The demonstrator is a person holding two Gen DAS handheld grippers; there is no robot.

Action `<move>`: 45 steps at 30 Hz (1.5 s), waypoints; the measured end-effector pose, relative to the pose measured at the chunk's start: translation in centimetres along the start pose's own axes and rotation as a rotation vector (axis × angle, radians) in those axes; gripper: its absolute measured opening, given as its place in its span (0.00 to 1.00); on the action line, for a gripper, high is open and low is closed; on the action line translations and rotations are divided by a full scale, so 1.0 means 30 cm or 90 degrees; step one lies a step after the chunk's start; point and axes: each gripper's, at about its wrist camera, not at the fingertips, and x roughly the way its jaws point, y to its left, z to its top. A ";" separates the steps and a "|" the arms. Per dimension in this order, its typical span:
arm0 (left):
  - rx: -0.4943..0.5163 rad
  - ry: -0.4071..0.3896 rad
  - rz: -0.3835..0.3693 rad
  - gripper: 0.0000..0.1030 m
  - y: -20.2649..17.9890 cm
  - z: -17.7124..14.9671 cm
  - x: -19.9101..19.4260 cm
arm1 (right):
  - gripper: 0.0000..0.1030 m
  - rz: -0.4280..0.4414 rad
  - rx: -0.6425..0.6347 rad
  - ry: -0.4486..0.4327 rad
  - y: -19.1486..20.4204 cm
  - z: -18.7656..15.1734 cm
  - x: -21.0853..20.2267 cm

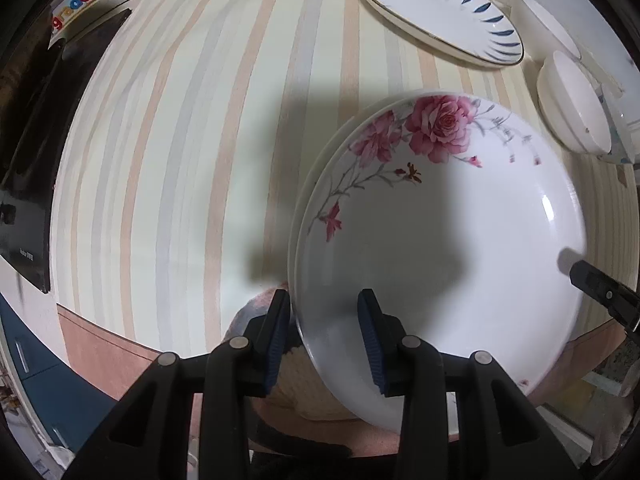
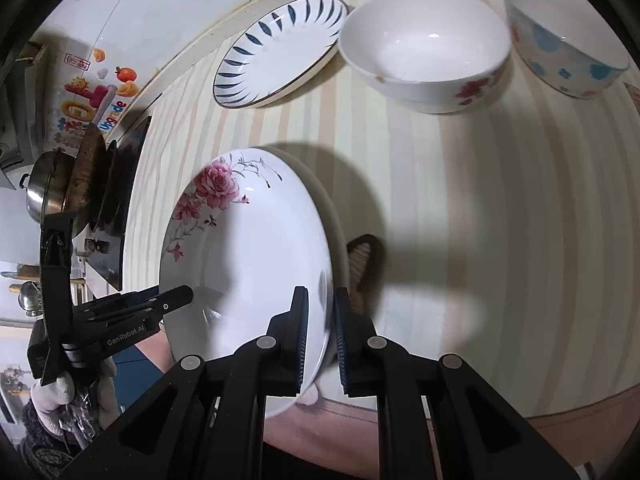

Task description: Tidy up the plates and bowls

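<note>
Our left wrist view looks straight down from close above the striped tabletop (image 1: 168, 152), near its front edge, with the rose plate (image 1: 440, 240) filling the near right. Our right wrist view slants down toward the far edge, equally close to the same rose plate (image 2: 248, 264). Both views share that plate, the blue-leaf plate (image 1: 436, 12) (image 2: 280, 52) and a white bowl (image 1: 572, 104) (image 2: 424, 48).

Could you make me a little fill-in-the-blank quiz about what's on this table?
1. The big plate held by both grippers is painted with pink ____.
2. The plate near the wall has dark ____ leaf marks round its rim.
3. The bowl with blue blotches stands on a ____ tablecloth.

Missing words: flowers; blue; striped
</note>
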 end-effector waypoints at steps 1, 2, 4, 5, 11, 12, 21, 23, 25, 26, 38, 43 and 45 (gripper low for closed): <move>-0.003 0.003 0.002 0.32 0.000 -0.001 0.002 | 0.16 0.002 0.004 0.000 -0.008 -0.001 -0.009; -0.004 0.004 0.001 0.32 0.011 -0.008 -0.002 | 0.16 0.017 0.011 0.000 -0.017 -0.001 -0.019; -0.014 0.005 -0.007 0.32 0.027 -0.020 -0.014 | 0.16 0.019 0.028 0.001 -0.035 0.004 -0.046; -0.022 -0.001 -0.014 0.32 0.039 -0.027 -0.034 | 0.16 0.019 0.036 -0.004 -0.040 0.011 -0.066; -0.063 -0.069 -0.052 0.33 0.107 0.054 -0.211 | 0.22 0.057 0.045 -0.057 0.003 0.144 -0.236; -0.064 -0.077 -0.059 0.33 0.114 0.102 -0.233 | 0.26 0.055 0.039 -0.063 0.022 0.188 -0.254; -0.010 -0.059 -0.063 0.34 0.082 0.645 -0.194 | 0.35 -0.069 0.012 -0.029 0.140 0.737 -0.108; 0.010 -0.041 -0.062 0.34 0.060 0.733 -0.141 | 0.35 -0.100 0.016 -0.012 0.125 0.817 -0.050; 0.021 -0.021 -0.063 0.34 0.048 0.786 -0.093 | 0.35 -0.123 0.017 0.003 0.107 0.867 -0.008; 0.027 -0.009 -0.067 0.34 0.041 0.813 -0.066 | 0.35 -0.138 0.015 0.013 0.097 0.879 0.012; 0.051 0.023 -0.123 0.29 0.012 0.876 0.076 | 0.17 -0.190 -0.004 0.085 0.052 0.892 0.186; 0.063 0.000 -0.130 0.21 0.000 0.864 0.065 | 0.13 -0.197 -0.012 0.077 0.063 0.889 0.219; 0.060 -0.002 -0.130 0.20 0.006 0.859 0.053 | 0.13 -0.197 -0.012 0.071 0.064 0.886 0.218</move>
